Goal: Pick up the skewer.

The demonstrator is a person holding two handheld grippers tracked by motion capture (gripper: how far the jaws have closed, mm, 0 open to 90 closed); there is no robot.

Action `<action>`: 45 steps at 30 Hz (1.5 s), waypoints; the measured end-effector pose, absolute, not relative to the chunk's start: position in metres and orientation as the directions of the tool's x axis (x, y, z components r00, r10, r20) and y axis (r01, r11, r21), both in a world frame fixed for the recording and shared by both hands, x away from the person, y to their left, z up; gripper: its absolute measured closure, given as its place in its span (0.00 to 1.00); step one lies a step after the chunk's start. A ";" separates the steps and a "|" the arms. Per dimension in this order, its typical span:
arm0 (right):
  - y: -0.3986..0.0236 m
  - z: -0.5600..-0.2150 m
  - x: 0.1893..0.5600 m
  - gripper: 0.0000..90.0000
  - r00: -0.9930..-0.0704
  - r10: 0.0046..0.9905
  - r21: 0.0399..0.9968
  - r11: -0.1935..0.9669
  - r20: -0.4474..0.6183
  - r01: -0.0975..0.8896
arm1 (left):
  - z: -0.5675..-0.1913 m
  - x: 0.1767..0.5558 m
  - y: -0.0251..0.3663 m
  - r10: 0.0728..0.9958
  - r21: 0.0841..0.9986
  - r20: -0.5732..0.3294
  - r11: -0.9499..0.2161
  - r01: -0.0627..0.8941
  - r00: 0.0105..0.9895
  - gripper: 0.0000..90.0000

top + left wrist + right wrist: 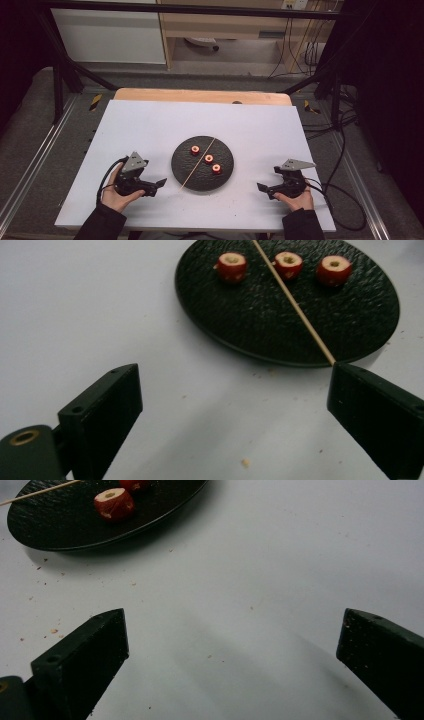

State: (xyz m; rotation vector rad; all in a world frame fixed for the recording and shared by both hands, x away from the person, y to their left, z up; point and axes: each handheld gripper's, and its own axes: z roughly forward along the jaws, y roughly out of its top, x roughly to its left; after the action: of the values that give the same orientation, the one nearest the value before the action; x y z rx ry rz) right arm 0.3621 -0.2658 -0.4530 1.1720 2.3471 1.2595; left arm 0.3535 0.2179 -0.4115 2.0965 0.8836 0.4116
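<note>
**Both hand-held grippers open, resting beside plate**

White surface (150, 125) carries a black textured plate (186, 170) at centre. Left hand-held gripper (161, 183) sits just left of it, right hand-held gripper (262, 188) near its right; jaws of both spread wide, empty. Wooden skewer (197, 164) lies diagonally across plate. Three red cored fruit pieces (195, 149) lie on plate, apart from each other.

Even overhead light falls on the white desk (150, 130), while the room around it sinks into darkness at the left and right edges of the high view. In the gripper views the near black jaws are soft, and the dark plate (240, 330) casts a faint shadow. Both gripper views are mildly grainy, without glare.
</note>
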 end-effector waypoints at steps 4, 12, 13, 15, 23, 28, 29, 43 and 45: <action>-0.266 -0.453 0.362 0.01 -0.653 0.741 0.779 0.313 0.158 0.543 | -0.406 0.357 0.193 0.690 0.774 0.002 -0.459 0.436 0.724 0.11; -0.266 -0.453 0.362 0.01 -0.654 0.741 0.779 0.315 0.154 0.542 | -0.405 0.366 0.162 0.683 0.751 0.010 -0.487 0.446 0.730 0.17; -0.265 -0.453 0.362 0.01 -0.653 0.741 0.779 0.315 0.155 0.543 | -0.406 0.367 0.158 0.685 0.749 0.011 -0.488 0.448 0.728 0.19; -0.265 -0.453 0.362 0.01 -0.654 0.740 0.776 0.318 0.156 0.545 | -0.408 0.370 0.153 0.688 0.744 0.001 -0.486 0.459 0.726 0.23; -0.265 -0.453 0.363 0.01 -0.655 0.739 0.776 0.318 0.157 0.544 | -0.418 0.374 0.132 0.700 0.723 -0.004 -0.492 0.486 0.714 0.41; -0.265 -0.453 0.363 0.01 -0.657 0.738 0.777 0.319 0.156 0.543 | -0.425 0.375 0.123 0.720 0.711 -0.011 -0.483 0.511 0.694 0.56; -0.265 -0.453 0.363 0.01 -0.657 0.738 0.777 0.319 0.157 0.544 | -0.426 0.375 0.122 0.722 0.710 -0.013 -0.480 0.516 0.691 0.58; -0.265 -0.454 0.363 0.01 -0.656 0.738 0.776 0.317 0.160 0.545 | -0.435 0.375 0.115 0.764 0.704 -0.034 -0.439 0.558 0.644 0.81; -0.265 -0.454 0.363 0.01 -0.656 0.738 0.775 0.318 0.160 0.546 | -0.436 0.375 0.113 0.770 0.704 -0.037 -0.432 0.564 0.637 0.83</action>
State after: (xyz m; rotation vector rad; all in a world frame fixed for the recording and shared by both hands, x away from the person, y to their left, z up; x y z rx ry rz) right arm 0.3629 -0.2646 -0.4536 1.1714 2.3592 1.2516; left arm 0.3747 0.1135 -0.4364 2.1571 1.0357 0.3792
